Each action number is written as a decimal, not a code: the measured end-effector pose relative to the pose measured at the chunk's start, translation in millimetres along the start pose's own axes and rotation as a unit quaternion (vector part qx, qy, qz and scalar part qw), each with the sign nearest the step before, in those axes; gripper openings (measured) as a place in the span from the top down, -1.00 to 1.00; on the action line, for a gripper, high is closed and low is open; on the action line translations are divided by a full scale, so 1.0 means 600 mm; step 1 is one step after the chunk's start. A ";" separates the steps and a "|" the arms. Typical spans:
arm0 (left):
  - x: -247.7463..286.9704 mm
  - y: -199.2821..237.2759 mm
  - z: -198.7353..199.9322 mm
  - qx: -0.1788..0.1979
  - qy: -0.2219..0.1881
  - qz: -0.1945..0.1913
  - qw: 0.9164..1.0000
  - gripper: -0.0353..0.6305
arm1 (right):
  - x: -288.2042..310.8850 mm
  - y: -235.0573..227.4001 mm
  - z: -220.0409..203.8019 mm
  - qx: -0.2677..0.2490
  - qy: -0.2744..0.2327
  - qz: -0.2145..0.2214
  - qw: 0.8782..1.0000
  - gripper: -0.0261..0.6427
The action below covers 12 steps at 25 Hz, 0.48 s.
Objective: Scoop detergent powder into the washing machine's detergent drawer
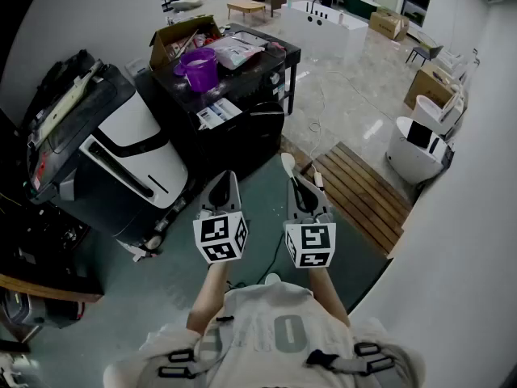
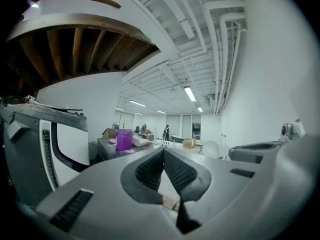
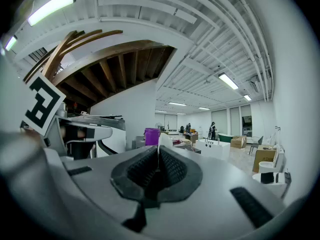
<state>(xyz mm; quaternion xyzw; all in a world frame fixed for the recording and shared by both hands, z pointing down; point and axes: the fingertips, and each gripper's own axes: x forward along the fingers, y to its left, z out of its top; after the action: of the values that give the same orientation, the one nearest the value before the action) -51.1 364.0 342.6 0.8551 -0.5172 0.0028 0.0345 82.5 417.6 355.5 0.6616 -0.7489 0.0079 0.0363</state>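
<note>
Purple tub [image 1: 199,67] on black table [image 1: 262,75]; right gripper [image 1: 297,183] pinches white scoop [image 1: 287,162].

I count two grippers, both close to centre on the six o'clock side: the left gripper [image 1: 225,178] and the right gripper [image 1: 297,183]. Each carries one marker cube [image 1: 220,238], so two cubes. There is one white scoop [image 1: 288,163], nipped in the right gripper's jaws. One purple bucket [image 1: 199,68] and one printed bag [image 1: 236,52] sit at eleven o'clock on the single black machine [image 1: 242,128]. I make out three cardboard boxes [image 1: 172,45]: one open at eleven, another box [image 1: 388,23] at one and a third box [image 1: 430,85] at two. One white bathtub [image 1: 327,24] stands at one o'clock. One slatted wooden platform [image 1: 365,195] lies at three.
</note>
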 end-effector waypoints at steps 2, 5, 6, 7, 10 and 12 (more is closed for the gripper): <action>0.009 0.003 0.006 0.004 -0.003 0.001 1.000 0.83 | 0.009 -0.002 0.004 -0.001 -0.003 0.001 1.000 0.89; 0.019 0.005 0.013 0.009 -0.007 0.003 1.000 0.83 | 0.017 -0.009 0.007 0.000 -0.006 0.001 1.000 0.89; 0.023 0.005 0.015 0.011 -0.008 0.003 1.000 0.83 | 0.020 -0.012 0.007 0.001 -0.006 0.001 1.000 0.89; 0.027 0.005 0.017 0.013 -0.009 0.003 1.000 0.83 | 0.023 -0.014 0.007 0.003 -0.005 0.001 1.000 0.89; 0.039 0.003 0.018 0.017 -0.009 0.003 1.000 0.83 | 0.032 -0.020 0.004 0.006 -0.004 0.004 1.000 0.89; 0.048 0.002 0.017 0.018 -0.008 0.001 1.000 0.83 | 0.038 -0.024 0.003 0.008 -0.005 0.006 1.000 0.89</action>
<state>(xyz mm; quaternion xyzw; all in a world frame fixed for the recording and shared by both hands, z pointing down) -38.8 337.2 333.7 0.8550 -0.5184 0.0050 0.0150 94.0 393.3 354.6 0.6577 -0.7527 0.0109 0.0269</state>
